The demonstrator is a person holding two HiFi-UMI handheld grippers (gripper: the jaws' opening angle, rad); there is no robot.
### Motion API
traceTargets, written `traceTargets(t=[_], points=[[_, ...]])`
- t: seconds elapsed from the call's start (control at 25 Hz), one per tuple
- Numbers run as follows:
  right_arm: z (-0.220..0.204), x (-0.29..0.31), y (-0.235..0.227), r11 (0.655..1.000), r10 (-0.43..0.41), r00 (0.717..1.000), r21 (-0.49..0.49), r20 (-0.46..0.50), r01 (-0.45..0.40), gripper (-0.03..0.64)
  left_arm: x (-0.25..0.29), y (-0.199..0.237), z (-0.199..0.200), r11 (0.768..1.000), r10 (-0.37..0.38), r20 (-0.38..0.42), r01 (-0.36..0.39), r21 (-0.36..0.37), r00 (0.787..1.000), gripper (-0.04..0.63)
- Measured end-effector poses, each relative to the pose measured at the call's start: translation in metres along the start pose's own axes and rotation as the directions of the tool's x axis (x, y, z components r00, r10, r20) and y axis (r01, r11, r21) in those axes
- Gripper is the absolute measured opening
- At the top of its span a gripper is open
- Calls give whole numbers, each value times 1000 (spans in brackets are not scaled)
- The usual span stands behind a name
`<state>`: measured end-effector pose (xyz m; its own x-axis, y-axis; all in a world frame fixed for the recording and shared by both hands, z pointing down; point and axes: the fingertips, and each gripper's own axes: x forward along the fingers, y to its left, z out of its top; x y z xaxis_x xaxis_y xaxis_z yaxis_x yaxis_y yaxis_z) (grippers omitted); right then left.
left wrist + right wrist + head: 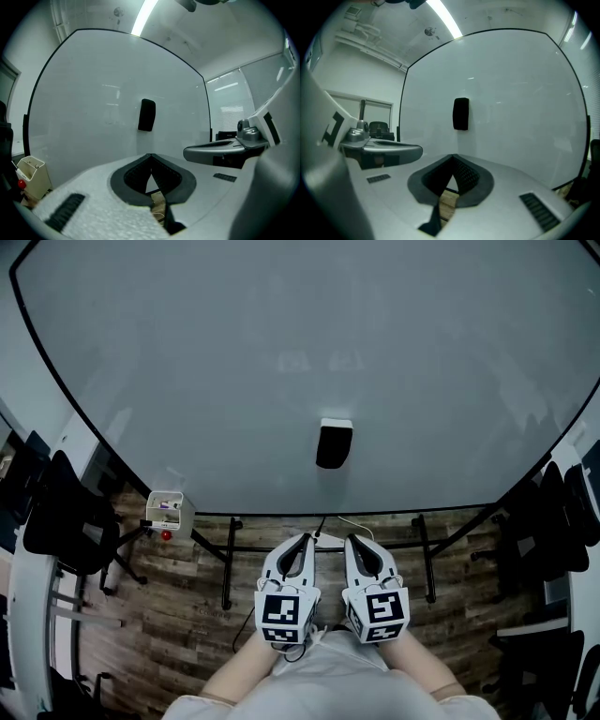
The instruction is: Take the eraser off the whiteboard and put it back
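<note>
Your left tongs and right tongs are both closed on nothing (side by side, low), eraser sits on the whiteboard, untouched.

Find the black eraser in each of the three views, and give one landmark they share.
Head view: eraser just right of centre, low on the whiteboard.
Left gripper view: eraser near centre, just above mid-height.
Right gripper view: eraser slightly right of centre, just above mid-height.
Shared landmark: the whiteboard's black rim.
</note>
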<state>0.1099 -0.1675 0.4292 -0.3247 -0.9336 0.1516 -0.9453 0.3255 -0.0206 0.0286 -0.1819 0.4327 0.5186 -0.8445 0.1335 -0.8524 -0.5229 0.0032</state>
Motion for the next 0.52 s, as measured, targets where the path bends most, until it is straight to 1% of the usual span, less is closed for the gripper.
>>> traceTargets(t=[0.36,0.52], points=[[2,3,-1,1000,9,1000,0,6,-9,26,2,5,2,1000,20,5,-20,-8,1000,18],[0,5,-4,1000,8,1000,-1,-1,-8,26,5,0,-2,1000,17,-6,-17,-11,1000,18]])
